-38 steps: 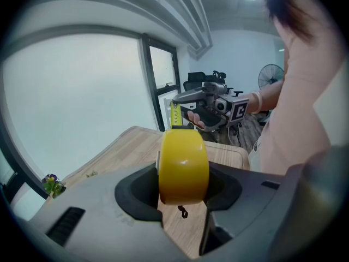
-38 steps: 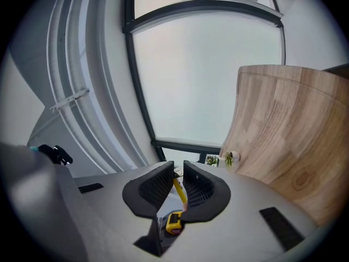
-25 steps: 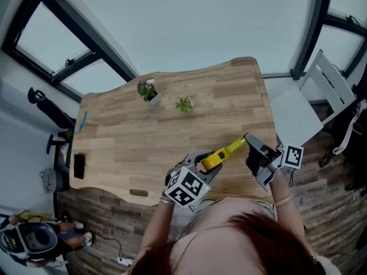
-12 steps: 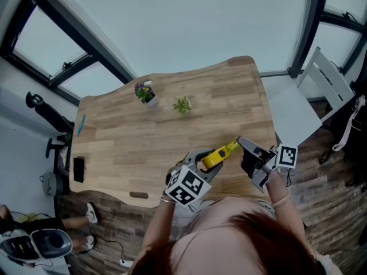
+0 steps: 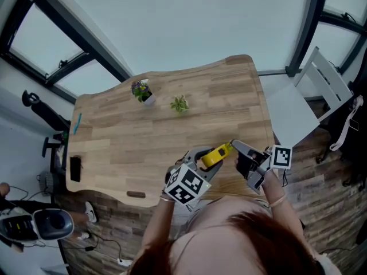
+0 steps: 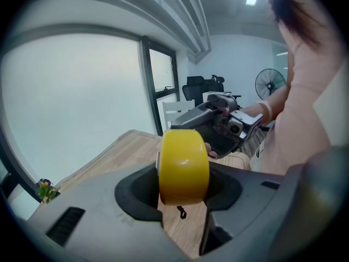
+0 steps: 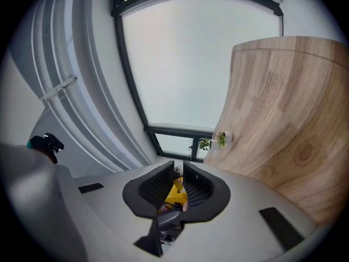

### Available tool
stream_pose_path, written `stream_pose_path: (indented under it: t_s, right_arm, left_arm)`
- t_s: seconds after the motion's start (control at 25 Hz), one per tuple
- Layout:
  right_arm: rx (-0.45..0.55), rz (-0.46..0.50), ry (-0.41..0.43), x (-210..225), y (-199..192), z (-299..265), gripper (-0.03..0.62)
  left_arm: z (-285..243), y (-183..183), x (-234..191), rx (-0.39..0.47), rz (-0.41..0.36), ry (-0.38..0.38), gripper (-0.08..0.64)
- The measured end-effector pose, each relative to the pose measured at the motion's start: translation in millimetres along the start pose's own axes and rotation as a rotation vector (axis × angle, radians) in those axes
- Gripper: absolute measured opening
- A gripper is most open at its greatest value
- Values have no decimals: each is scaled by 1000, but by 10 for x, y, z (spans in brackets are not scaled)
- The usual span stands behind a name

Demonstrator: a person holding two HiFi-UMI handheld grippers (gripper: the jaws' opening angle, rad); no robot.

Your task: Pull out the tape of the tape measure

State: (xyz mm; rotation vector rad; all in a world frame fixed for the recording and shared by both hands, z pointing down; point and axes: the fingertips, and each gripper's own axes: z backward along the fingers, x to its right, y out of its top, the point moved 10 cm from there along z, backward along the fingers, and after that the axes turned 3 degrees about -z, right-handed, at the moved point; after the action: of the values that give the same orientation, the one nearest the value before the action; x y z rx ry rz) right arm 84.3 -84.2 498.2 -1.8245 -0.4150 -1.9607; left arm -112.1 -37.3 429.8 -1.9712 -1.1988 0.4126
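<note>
My left gripper (image 5: 207,160) is shut on the yellow tape measure (image 5: 213,155) above the near edge of the wooden table (image 5: 143,136). In the left gripper view the round yellow case (image 6: 183,165) sits clamped between the two grey jaws. A short stretch of yellow tape (image 5: 226,148) runs right from the case to my right gripper (image 5: 234,147), which stands close beside it, its jaws narrowed on the tape's end. In the right gripper view, yellow shows low in the slim gap between the ribbed pads (image 7: 199,187) of that gripper (image 7: 178,173).
Two small potted plants (image 5: 141,90) (image 5: 179,103) stand at the table's far side. A black flat device (image 5: 75,168) and a blue pen (image 5: 76,125) lie at the left end. A white chair (image 5: 321,87) stands off the right edge.
My right gripper has moved left toward the tape measure, and the visible stretch of tape between the two grippers has grown shorter. The left gripper has stayed put with the case.
</note>
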Motion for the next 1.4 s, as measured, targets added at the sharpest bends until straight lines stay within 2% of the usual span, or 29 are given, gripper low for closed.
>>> stream_pose_path:
  t_s: [0.56, 0.96, 1.24, 1.4]
  right_arm:
    - [-60, 50, -48, 3, -66, -56, 46]
    - [-90, 27, -67, 36, -66, -55, 46]
    - [-52, 36, -98, 65, 9, 23, 46]
    - [-18, 101, -126, 45, 73, 84, 44]
  left_arm:
    - [-28, 22, 4, 5, -1, 2, 167]
    - [-39, 10, 27, -7, -12, 14, 167]
    - [-15, -45, 36, -11, 2, 29, 167]
    - [1, -103, 10, -7, 37, 64, 168]
